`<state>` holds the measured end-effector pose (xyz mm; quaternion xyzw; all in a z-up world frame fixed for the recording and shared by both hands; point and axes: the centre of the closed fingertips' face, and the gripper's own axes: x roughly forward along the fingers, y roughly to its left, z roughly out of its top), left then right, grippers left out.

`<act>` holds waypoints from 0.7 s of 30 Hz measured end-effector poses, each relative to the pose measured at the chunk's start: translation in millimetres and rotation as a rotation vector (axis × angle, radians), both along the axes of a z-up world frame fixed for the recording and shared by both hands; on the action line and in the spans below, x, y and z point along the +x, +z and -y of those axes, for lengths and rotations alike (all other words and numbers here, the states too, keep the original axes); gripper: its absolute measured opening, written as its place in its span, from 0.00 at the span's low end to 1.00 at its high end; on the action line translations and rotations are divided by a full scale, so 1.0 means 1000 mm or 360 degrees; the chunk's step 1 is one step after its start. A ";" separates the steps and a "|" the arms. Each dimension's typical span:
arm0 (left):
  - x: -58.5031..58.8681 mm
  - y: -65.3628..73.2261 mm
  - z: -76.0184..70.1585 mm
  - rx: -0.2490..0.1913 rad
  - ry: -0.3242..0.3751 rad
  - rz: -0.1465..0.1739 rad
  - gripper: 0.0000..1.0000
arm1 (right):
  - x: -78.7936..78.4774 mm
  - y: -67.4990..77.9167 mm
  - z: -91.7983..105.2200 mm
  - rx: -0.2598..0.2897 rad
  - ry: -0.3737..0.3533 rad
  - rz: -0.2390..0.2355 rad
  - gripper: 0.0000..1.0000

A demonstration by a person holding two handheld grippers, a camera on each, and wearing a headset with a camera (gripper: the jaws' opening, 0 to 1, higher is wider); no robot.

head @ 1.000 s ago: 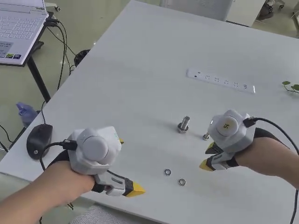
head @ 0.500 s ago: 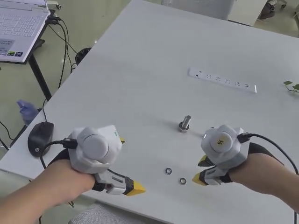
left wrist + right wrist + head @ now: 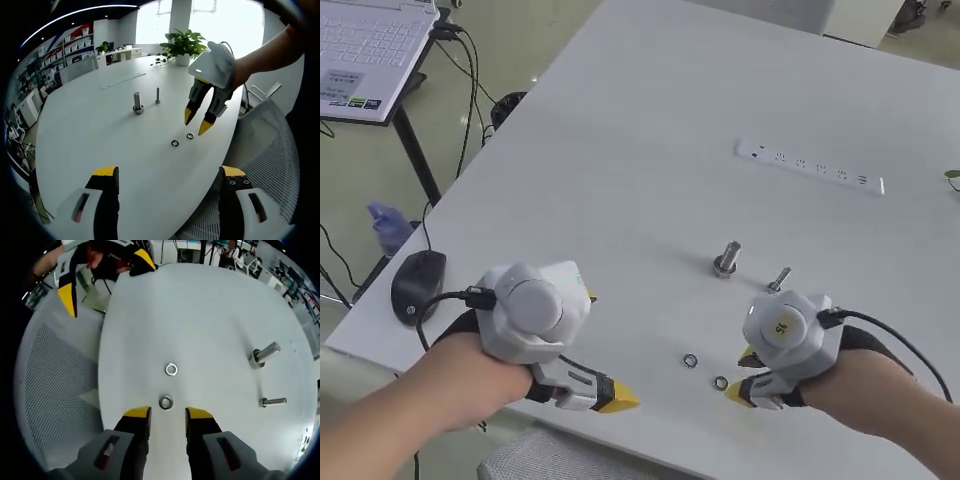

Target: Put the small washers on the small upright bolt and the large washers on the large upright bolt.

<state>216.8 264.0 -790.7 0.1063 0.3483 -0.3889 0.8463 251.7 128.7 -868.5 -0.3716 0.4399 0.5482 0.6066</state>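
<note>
Right gripper view: the right gripper [image 3: 167, 412], empty with jaws a narrow gap apart, has the near washer [image 3: 166, 402] lying flat just beyond its tips and a second washer [image 3: 171, 369] farther ahead. Best, I judge, to straddle the rim steeply and pinch gently lest it skate. To its right stand the large bolt [image 3: 265, 354] and small bolt [image 3: 274, 401]; the left gripper [image 3: 168, 171] hangs wide open, empty, at the white table's [image 3: 650, 150] near edge, a power strip [image 3: 810, 166] beyond the bolts.

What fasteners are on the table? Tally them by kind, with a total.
Washers: 2
Upright bolts: 2
Total: 4
</note>
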 end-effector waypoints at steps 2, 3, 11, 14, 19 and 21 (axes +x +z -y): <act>0.000 0.000 0.000 -0.0002 0.0000 -0.0002 0.82 | -0.001 -0.005 -0.003 -0.0009 0.0019 0.0012 0.29; 0.000 0.000 0.000 -0.0004 0.0000 -0.0002 0.82 | -0.002 -0.005 -0.005 -0.0011 0.0023 0.0015 0.29; 0.002 0.001 -0.002 -0.0002 -0.0002 -0.0005 0.81 | 0.001 -0.012 -0.005 -0.0039 0.0031 0.0045 0.26; 0.002 0.002 0.000 -0.0010 -0.0004 -0.0004 0.80 | 0.000 -0.012 -0.005 -0.0052 0.0064 0.0069 0.26; 0.002 0.002 0.002 -0.0020 -0.0004 -0.0004 0.80 | -0.004 -0.012 -0.006 -0.0062 0.0085 0.0082 0.20; 0.002 0.001 0.003 -0.0021 -0.0004 -0.0005 0.79 | -0.004 -0.012 -0.007 -0.0070 0.0103 0.0089 0.18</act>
